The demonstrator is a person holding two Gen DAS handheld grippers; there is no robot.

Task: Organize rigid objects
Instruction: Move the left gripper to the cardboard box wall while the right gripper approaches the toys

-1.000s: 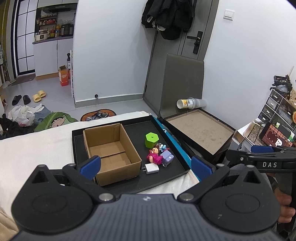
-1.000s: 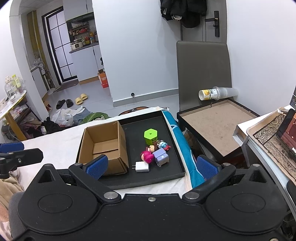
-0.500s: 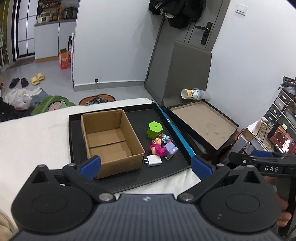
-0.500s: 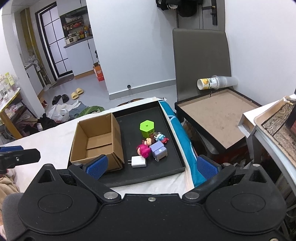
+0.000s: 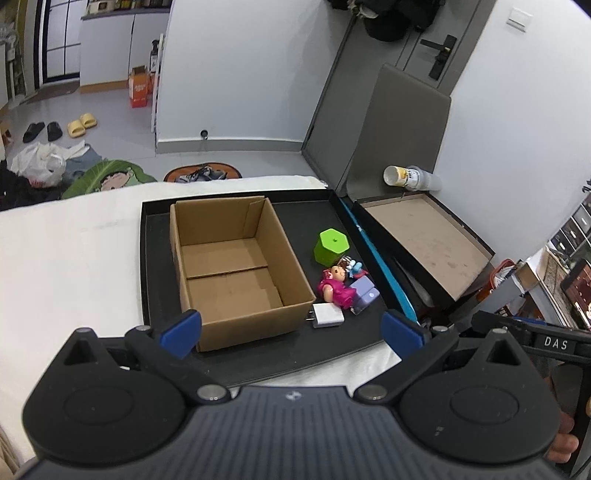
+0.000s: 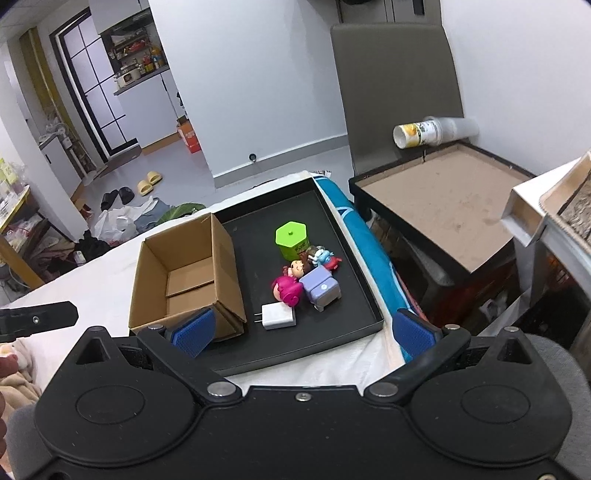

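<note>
Right wrist, toys (image 6: 303, 275) ahead of spread tongs (image 6: 303, 328)

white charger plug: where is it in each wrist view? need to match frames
Left wrist: white charger plug right of centre, at the cardboard box's near right corner.
Right wrist: white charger plug centre, right of the box.
Shared landmark: green hexagonal container, farther back on the black tray.

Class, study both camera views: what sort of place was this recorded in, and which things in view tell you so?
Most likely a small lived-in flat, not a lab: slippers lie on the floor, a kitchen counter with appliances shows through the doorway, and coats hang on the entrance door.
</note>
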